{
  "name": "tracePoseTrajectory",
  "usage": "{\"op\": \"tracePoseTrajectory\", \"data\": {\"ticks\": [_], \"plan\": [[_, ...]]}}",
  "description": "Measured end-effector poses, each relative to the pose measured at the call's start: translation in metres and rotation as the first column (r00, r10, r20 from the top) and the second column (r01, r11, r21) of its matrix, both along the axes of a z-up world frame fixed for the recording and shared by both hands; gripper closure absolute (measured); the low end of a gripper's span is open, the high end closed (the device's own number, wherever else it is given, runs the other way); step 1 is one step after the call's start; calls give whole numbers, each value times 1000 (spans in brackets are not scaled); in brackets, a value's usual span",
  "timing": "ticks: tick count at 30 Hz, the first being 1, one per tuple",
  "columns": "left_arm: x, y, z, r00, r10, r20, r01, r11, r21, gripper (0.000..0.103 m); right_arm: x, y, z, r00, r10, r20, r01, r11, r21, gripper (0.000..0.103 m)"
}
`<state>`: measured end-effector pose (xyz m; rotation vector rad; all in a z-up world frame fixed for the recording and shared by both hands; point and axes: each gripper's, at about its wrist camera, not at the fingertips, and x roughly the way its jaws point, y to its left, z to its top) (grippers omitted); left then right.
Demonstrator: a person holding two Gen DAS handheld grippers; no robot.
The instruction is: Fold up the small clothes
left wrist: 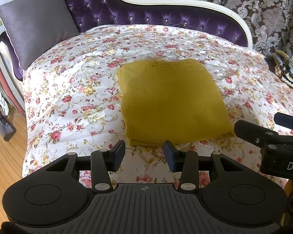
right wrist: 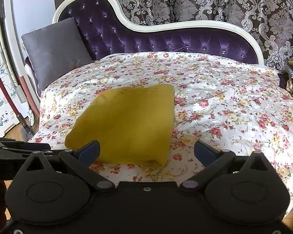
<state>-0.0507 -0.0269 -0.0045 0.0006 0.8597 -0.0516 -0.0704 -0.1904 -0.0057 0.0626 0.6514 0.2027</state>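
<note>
We see the yellow garment (left wrist: 171,101) lying folded into a rough square on the floral bedspread (left wrist: 72,89), its near edge just ahead of both grippers. Our left gripper (left wrist: 144,154) and right gripper (right wrist: 146,150) both stand open and empty, the left squarely facing that edge and nearer. Legible writing: "DA" on the right gripper's body, "HEART YOU" on a white board (right wrist: 2,120).

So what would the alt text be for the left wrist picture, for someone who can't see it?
A folded mustard-yellow garment lies on a floral quilt covering a purple tufted chaise with a grey cushion at its far left. In front, the left gripper hangs open and empty just short of the garment's near edge; part of the right gripper shows at the right.
</note>
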Motion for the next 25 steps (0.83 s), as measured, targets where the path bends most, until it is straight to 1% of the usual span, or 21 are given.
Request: {"op": "tracePoseTrajectory", "data": {"ticks": [11, 25], "plan": [[2, 0, -4, 1000, -8, -20, 8, 1000, -7, 61, 2, 0, -2, 1000, 8, -13, -8, 1000, 12, 1], [11, 1, -11, 998, -14, -58, 12, 1000, -25, 61, 12, 2, -9, 998, 13, -58, -12, 1000, 21, 1]]}}
